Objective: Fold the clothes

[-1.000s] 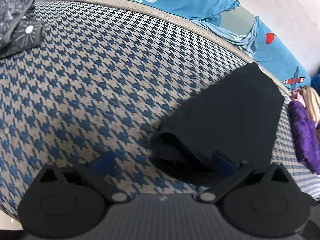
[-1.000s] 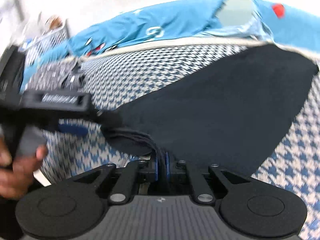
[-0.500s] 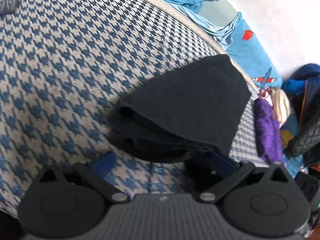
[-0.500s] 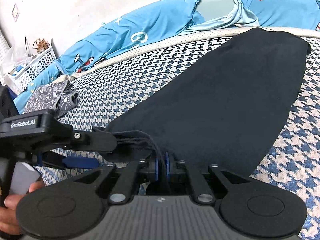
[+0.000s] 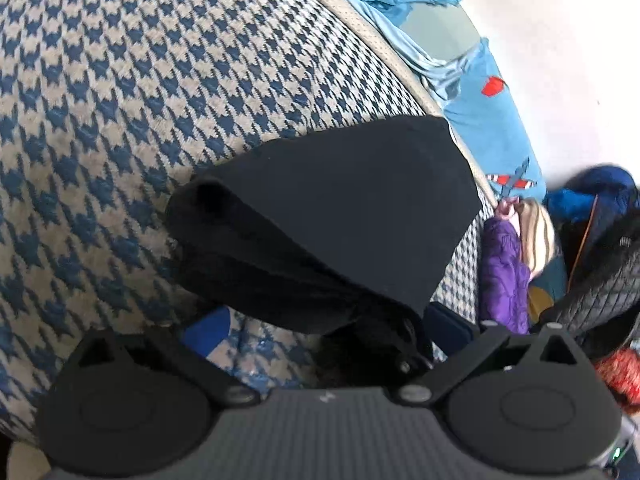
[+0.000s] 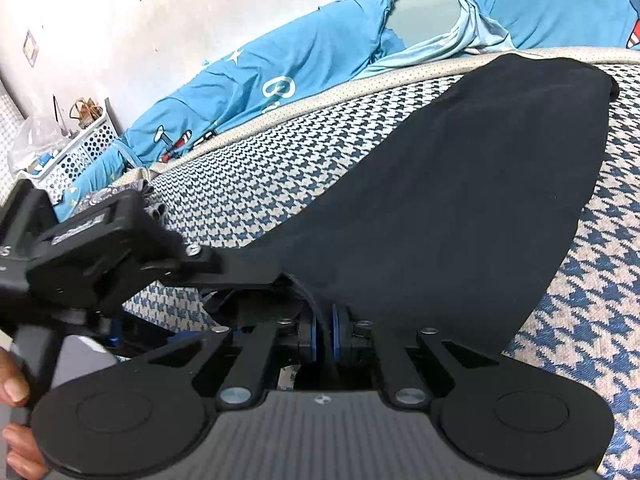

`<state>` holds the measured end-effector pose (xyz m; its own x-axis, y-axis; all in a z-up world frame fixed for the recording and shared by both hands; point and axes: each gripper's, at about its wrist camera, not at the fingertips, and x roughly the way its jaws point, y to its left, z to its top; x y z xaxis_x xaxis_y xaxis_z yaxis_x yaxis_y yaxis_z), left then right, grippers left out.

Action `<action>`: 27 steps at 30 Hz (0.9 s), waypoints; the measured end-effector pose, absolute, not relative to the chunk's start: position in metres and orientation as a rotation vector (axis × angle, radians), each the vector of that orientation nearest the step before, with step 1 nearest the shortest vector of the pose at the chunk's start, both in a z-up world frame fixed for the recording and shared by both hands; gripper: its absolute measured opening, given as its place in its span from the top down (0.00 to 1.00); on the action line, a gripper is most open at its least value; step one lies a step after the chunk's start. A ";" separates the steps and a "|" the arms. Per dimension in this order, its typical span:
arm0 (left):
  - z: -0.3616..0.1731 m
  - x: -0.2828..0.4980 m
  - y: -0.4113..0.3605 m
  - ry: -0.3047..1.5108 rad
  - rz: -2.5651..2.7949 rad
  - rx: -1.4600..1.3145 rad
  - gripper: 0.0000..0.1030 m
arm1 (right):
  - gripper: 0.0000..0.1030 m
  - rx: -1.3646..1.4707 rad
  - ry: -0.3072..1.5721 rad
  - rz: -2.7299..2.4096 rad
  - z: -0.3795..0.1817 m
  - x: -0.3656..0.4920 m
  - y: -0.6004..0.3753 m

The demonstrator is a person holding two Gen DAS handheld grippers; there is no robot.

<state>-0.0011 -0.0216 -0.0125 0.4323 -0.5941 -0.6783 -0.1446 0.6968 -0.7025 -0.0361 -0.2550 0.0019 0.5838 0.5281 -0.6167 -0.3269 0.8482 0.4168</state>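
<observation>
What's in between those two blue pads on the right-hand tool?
A bunched edge of the black garment sits pinched between the right gripper pads, as the right wrist view shows; the rest lies spread on the houndstooth cover.

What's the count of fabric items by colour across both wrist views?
Black: 1, the garment
Blue houndstooth: 1, the cover
Light blue print: 1, the sheet
Purple: 1, the jacket
Total: 4

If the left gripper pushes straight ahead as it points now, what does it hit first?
Most likely the black garment: its bunched folded edge lies right in front of the left gripper, between the open jaws, on the houndstooth cover. Depth is hard to judge.
</observation>
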 end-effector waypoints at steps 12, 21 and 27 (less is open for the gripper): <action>-0.014 0.002 -0.016 0.991 -0.243 -0.824 0.22 | 0.93 0.327 0.798 0.548 0.009 -0.038 -0.269; -0.021 0.004 -0.009 0.969 -0.186 -0.805 0.57 | 0.93 0.271 0.807 0.551 0.009 -0.041 -0.263; -0.017 0.003 -0.016 0.961 -0.150 -0.725 0.72 | 0.90 0.136 0.815 0.546 0.003 -0.048 -0.249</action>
